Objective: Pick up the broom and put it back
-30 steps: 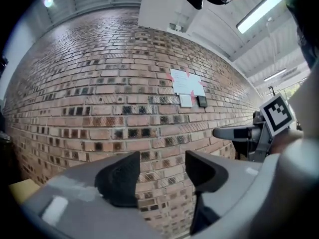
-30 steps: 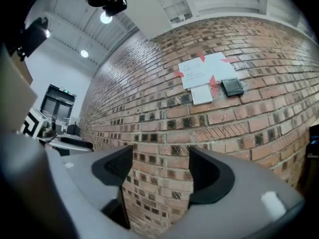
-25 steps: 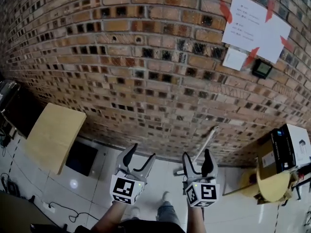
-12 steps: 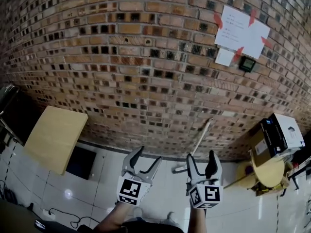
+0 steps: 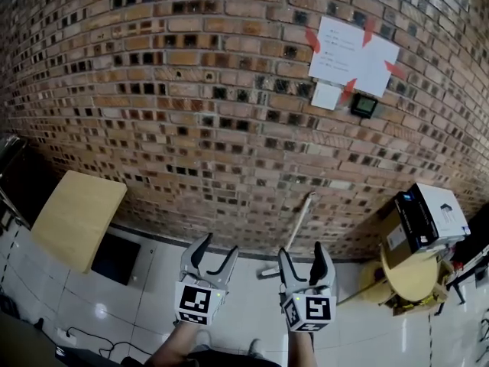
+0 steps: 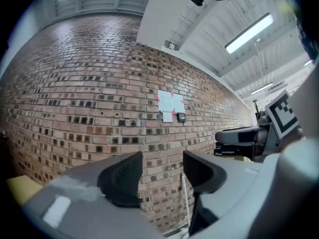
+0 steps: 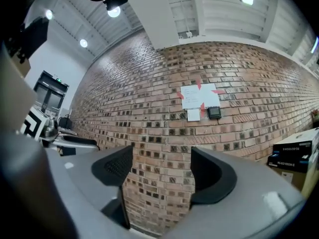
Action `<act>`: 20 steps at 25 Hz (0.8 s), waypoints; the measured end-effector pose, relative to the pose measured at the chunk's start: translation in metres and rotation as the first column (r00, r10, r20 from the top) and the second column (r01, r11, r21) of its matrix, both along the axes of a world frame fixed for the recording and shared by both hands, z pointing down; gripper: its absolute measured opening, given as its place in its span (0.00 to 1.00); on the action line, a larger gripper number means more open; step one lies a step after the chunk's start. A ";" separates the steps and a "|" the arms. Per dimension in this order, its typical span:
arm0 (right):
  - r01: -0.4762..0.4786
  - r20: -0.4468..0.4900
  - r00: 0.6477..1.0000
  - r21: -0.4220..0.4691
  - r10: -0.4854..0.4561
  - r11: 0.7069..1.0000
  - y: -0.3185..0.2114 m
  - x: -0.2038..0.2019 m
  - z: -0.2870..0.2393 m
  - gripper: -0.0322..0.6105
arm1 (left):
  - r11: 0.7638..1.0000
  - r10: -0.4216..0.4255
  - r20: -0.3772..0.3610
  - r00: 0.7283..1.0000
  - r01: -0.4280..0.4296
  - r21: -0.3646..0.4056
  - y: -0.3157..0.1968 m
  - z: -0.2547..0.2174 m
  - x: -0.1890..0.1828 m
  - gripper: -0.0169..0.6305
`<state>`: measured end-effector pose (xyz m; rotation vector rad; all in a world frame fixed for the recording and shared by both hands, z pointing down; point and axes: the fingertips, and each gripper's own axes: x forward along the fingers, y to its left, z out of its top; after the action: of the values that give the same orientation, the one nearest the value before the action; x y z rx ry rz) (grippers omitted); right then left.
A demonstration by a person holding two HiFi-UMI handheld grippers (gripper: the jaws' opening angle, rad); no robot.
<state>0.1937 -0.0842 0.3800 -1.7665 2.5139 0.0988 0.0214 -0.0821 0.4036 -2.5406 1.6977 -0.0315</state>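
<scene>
The broom [image 5: 298, 224] leans against the brick wall, its white handle tilted and its head [image 5: 269, 270] on the tiled floor. Both grippers point level at the wall, short of the broom. My left gripper [image 5: 219, 245] stands just left of the broom's foot; its jaws have just closed a little but still stand apart, with nothing between them. My right gripper [image 5: 301, 249] is open and empty, right below the handle. In the left gripper view the handle [image 6: 185, 198] shows as a thin white line between the jaws of the left gripper [image 6: 162, 168]. The right gripper [image 7: 162, 166] faces bare brick.
A wooden board [image 5: 76, 216] and a black panel [image 5: 114, 258] lean low at the left. At the right are a cardboard box [image 5: 397, 239] with a black-and-white box [image 5: 432, 214] on it, and a round yellow stool [image 5: 405, 277]. Taped papers [image 5: 351, 48] hang on the wall.
Both grippers have come forward toward the wall and the broom. The left jaws stand a little narrower than before. The papers on the wall have slid left in the head view.
</scene>
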 end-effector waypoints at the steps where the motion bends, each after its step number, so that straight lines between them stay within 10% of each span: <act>1: -0.001 0.002 1.000 -0.003 0.001 1.000 -0.001 0.005 0.000 0.61 | 1.000 -0.001 0.006 1.000 0.001 0.001 0.000 -0.002 0.006 0.42; 20: 0.003 -0.018 1.000 -0.035 -0.004 0.999 -0.013 0.023 0.005 0.61 | 0.996 -0.085 -0.020 0.996 0.085 -0.014 -0.002 -0.005 0.020 0.42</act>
<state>0.2171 -0.0968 0.3854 -1.7819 2.5458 0.0715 0.0411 -0.0846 0.3985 -2.4848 1.8188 -0.0227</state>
